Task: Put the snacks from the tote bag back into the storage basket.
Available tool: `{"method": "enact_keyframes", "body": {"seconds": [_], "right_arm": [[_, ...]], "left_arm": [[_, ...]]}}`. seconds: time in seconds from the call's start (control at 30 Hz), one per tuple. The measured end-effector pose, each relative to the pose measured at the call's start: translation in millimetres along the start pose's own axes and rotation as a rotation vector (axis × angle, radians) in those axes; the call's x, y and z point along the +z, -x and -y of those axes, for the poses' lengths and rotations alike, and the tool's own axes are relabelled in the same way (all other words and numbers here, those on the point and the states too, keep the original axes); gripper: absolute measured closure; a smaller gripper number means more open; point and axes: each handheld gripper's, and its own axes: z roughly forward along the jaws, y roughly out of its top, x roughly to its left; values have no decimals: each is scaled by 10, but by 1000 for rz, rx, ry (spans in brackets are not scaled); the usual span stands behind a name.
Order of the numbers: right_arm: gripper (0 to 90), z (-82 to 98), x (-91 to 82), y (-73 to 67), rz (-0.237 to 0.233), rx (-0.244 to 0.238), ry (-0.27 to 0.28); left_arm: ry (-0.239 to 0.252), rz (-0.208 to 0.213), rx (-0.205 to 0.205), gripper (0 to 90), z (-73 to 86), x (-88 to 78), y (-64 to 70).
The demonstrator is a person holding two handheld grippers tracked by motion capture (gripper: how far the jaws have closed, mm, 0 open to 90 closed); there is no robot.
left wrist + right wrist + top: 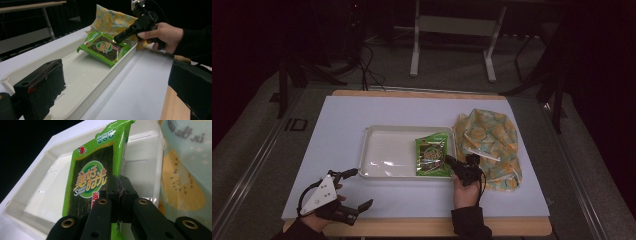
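Seaweed snack packet, green glossy plastic film with a dark panel (432,156), sits at the right end of the white shallow plastic tray (384,134), far edge propped on the tray's wall. Right gripper (449,160) is clamped on the packet's near right edge; in the right gripper view the black jaws meet on the film seam. Left gripper (360,188) idles by the tray's near left corner, jaws spread, nothing between them.

Handling guess: very light, flat, semi-stiff from the inner tray, but the film is slick and the sheets inside likely brittle. Edge seam is the sane grab point; pinching the middle risks cracking the contents. Single-edge grip means it'll probably swing or droop when lifted.

Yellow-and-teal fruit-print soft bag (490,146) lies just right of the tray, touching its end. Surface is a pale smooth mat (342,120) over a wooden tabletop (412,93). Room dark, table legs and cables behind.
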Motion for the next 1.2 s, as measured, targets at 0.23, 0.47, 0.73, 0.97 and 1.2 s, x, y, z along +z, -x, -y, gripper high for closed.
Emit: {"method": "enact_keyframes", "body": {"seconds": [0.23, 0.47, 0.73, 0.97, 1.2], "right_arm": [[794, -16, 20, -31, 34, -58, -21], [653, -152, -43, -141, 53, -156, -8], [564, -362, -106, -304, 26, -240, -34], [397, -649, -94, -461, -9, -340, -46], [220, -811, -157, -502, -55, -423, -55]], "left_arm": [[-3, 1, 1, 10, 1, 1, 0], [-4, 2, 1, 10, 1, 1, 1], [-3, 1, 4, 10, -1, 1, 1], [-4, 3, 4, 10, 1, -3, 2], [-5, 4, 3, 10, 1, -5, 0]]}}
